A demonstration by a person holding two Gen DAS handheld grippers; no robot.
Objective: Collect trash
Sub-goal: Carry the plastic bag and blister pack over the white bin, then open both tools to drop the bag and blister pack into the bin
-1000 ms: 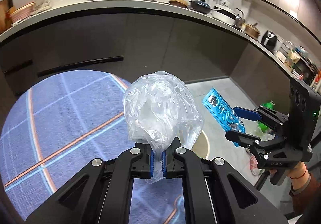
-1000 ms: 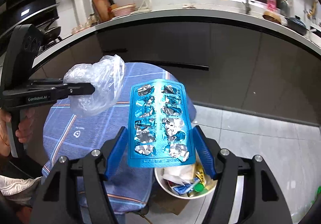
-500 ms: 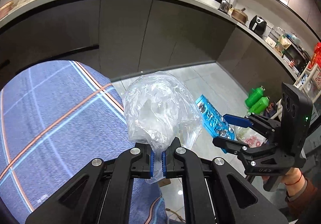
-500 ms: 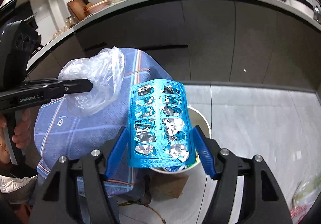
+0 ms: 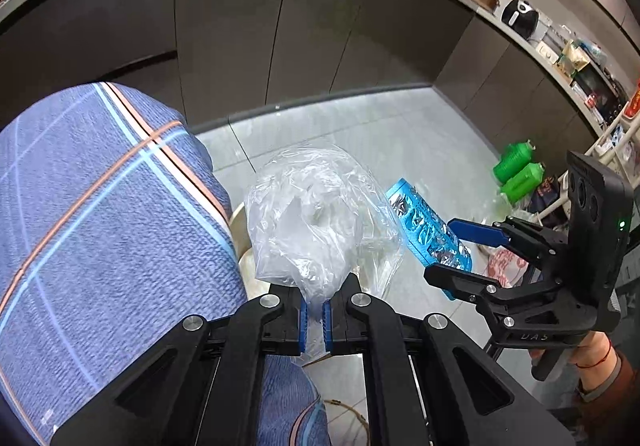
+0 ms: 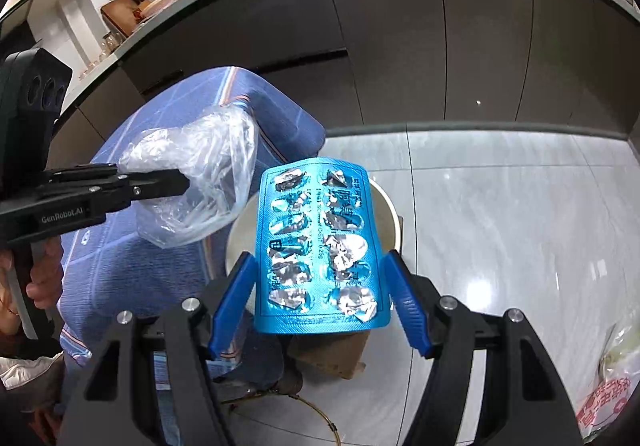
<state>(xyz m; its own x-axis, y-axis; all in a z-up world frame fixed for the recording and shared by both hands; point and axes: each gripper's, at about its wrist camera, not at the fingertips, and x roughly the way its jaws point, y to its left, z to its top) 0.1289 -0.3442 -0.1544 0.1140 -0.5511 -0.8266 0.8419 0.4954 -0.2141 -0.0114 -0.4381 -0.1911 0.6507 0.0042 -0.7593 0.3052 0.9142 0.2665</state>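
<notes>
My left gripper (image 5: 313, 326) is shut on a crumpled clear plastic bag (image 5: 316, 222), also seen in the right wrist view (image 6: 200, 182). My right gripper (image 6: 318, 306) is shut on an empty blue blister pack (image 6: 320, 246), held by its side edges; it also shows in the left wrist view (image 5: 428, 230). Both are held above a white trash bin (image 6: 386, 214) on the floor, mostly hidden behind the pack and bag. The left gripper (image 6: 160, 184) sits left of the bin over the table edge.
A table with a blue plaid cloth (image 5: 100, 226) is on the left. Dark cabinets (image 5: 320, 26) stand behind. Two green bottles (image 5: 518, 170) and a red-printed plastic bag (image 6: 604, 402) lie on the grey tiled floor. A brown cardboard piece (image 6: 332, 358) lies by the bin.
Both grippers have moved off the table toward the floor and over the bin, each still holding its item. The views have tilted downward.
</notes>
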